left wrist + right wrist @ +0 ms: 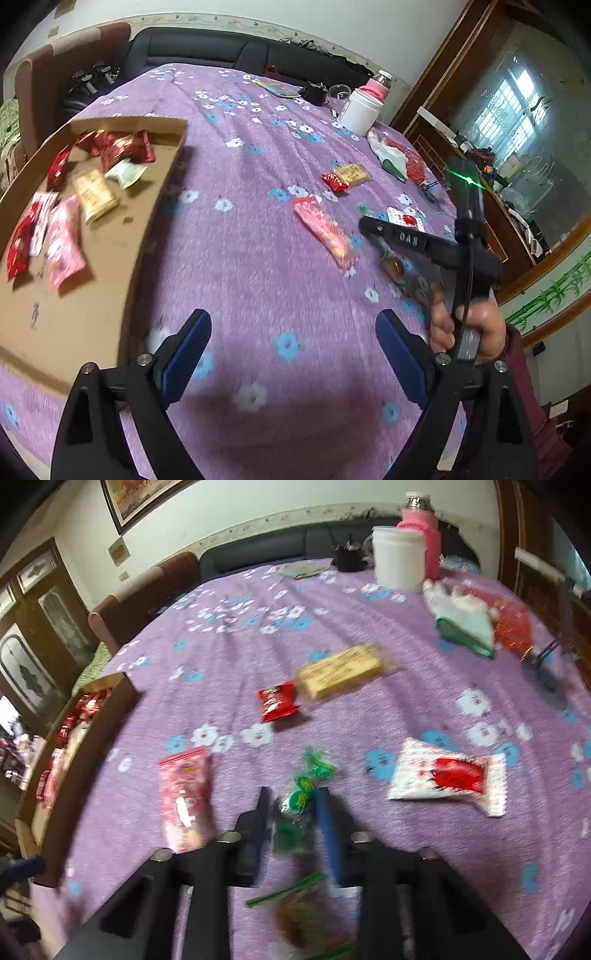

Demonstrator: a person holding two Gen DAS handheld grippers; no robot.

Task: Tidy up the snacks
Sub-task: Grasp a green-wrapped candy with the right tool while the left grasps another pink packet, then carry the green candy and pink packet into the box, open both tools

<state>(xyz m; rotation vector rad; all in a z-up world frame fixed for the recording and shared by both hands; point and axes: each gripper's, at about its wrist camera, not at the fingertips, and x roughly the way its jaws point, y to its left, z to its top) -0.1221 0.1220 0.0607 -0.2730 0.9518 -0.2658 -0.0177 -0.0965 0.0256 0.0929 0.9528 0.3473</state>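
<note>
Now my right gripper has its jaws drawn in around a green-wrapped candy, and the pads look to be pressing on its crinkled wrapper; blur keeps me from being fully sure of contact on the left side. That candy lies toward the near edge of the table, on the purple flowered cloth. Just left of it lies a pink snack packet, and to its right, apart from it, a white packet with a red label. Farther toward the middle of the table a small red packet touches one end of a yellow biscuit pack. Another green-edged wrapper lies under my gripper body, too blurred to read.

My left gripper hangs over bare cloth with its blue pads spread wide and nothing between them. A cardboard box sits at the left edge of the table, holding several red, pink, yellow and pale green packets. In the left wrist view my right hand grips the other tool's handle near the right edge. At the far edge stand a white tub and a jar in a pink sleeve, with a white glove beside them.
</note>
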